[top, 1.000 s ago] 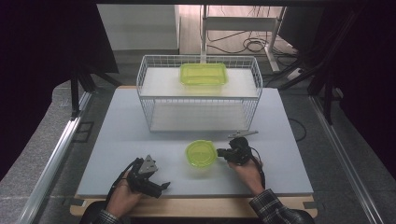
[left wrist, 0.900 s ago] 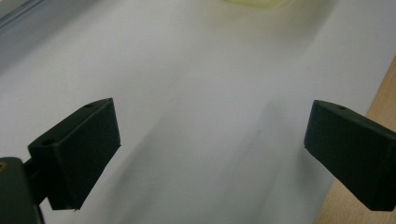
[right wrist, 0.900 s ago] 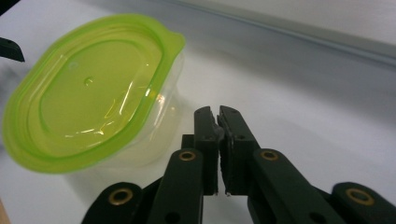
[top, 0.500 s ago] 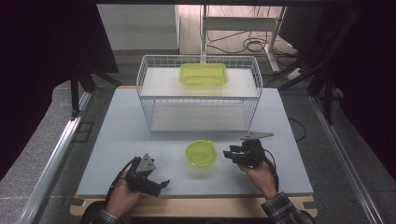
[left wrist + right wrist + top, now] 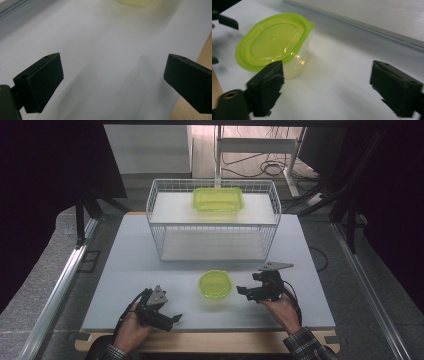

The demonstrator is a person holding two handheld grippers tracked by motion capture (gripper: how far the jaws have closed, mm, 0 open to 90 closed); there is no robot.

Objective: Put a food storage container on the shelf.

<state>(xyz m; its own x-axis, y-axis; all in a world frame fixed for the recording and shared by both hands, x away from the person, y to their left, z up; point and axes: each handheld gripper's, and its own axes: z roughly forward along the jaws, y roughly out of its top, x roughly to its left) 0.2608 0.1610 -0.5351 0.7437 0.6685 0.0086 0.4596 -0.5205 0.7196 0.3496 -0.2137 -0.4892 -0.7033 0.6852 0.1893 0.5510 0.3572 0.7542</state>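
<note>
- Grey surface (image 5: 125,270) carries a wire basket (image 5: 212,222) at the back.
- Left gripper (image 5: 167,317) is held near the front edge, jaws wide apart, nothing between.
- Green-lidded container (image 5: 215,284) is set at centre front.
- Right gripper (image 5: 246,292) is held just beside it, jaws just opened wide, nothing gripped.

We see the surface (image 5: 150,265) evenly lit, surroundings dark; both gripper views are soft, with blurred shadows.

Lime-green lid (image 5: 272,42), white table (image 5: 125,270)
</note>
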